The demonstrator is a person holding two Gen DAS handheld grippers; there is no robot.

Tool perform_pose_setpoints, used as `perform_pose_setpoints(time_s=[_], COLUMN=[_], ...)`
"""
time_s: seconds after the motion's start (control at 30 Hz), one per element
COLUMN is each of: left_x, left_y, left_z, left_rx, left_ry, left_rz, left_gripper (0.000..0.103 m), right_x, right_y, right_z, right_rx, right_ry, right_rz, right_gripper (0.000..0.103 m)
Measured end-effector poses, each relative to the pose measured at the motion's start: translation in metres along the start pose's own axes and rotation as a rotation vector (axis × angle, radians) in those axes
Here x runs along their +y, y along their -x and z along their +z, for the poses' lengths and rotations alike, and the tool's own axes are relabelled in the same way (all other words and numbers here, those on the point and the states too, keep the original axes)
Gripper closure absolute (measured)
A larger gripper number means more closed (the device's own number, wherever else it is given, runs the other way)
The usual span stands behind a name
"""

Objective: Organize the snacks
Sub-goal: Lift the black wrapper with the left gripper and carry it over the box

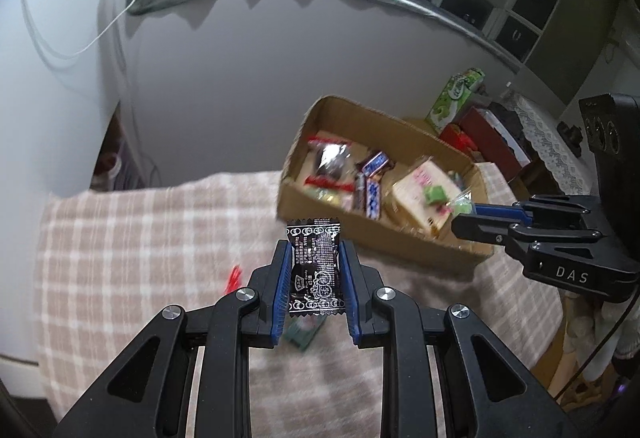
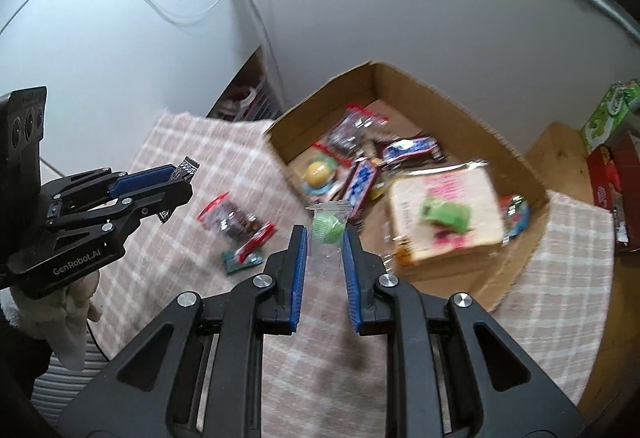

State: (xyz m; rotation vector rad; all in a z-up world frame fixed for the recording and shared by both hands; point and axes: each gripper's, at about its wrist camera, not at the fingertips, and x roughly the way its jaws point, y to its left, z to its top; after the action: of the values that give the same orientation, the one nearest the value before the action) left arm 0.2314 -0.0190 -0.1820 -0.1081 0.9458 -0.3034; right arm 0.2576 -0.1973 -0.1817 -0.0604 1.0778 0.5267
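My left gripper (image 1: 315,252) is shut on a black candy wrapper (image 1: 316,270) with white print, held above the checked cloth. In the right wrist view the same left gripper (image 2: 176,178) shows at the left with the wrapper end (image 2: 187,168) sticking out. My right gripper (image 2: 325,240) is shut on a clear packet with a green sweet (image 2: 328,228), just short of the cardboard box (image 2: 516,270). From the left wrist view, the right gripper (image 1: 464,216) hangs over the box's near right corner (image 1: 460,258). Several snacks and a bread pack (image 2: 444,214) lie in the box.
On the checked cloth (image 2: 192,258) lie a red-edged clear snack bag (image 2: 232,218) and a small green packet (image 2: 240,262). A green carton (image 1: 456,98) and a red box (image 1: 488,142) stand beyond the cardboard box. A white wall and a cable (image 1: 100,34) rise behind the table.
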Motion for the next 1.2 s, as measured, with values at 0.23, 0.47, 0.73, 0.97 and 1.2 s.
perform_pose_setpoints(time_s=[0.23, 0.47, 0.73, 0.97, 1.2], left_x=[-0.019, -0.040, -0.050, -0.052, -0.058], left_y=[-0.019, -0.046, -0.070, -0.086, -0.098], left_z=[0.028, 0.049, 0.059, 0.064, 0.066], left_rx=[-0.013, 0.003, 0.035, 0.062, 0.083], left_ry=[-0.032, -0.065, -0.062, -0.053, -0.076], left_rz=[-0.023, -0.039, -0.043, -0.034, -0.014], left_gripper=[0.081, 0.081, 0.081, 0.081, 0.081], right_x=[-0.034, -0.066, -0.093, -0.101, -0.107], right_y=[0.008, 0.006, -0.006, -0.021, -0.030], right_z=[0.011, 0.014, 0.016, 0.020, 0.018], right_rx=[-0.026, -0.025, -0.010, 0.016, 0.037], right_ry=[-0.040, -0.073, -0.118, -0.113, -0.124], right_rz=[-0.059, -0.119, -0.155, -0.172, -0.173], right_gripper=[0.084, 0.084, 0.084, 0.084, 0.084])
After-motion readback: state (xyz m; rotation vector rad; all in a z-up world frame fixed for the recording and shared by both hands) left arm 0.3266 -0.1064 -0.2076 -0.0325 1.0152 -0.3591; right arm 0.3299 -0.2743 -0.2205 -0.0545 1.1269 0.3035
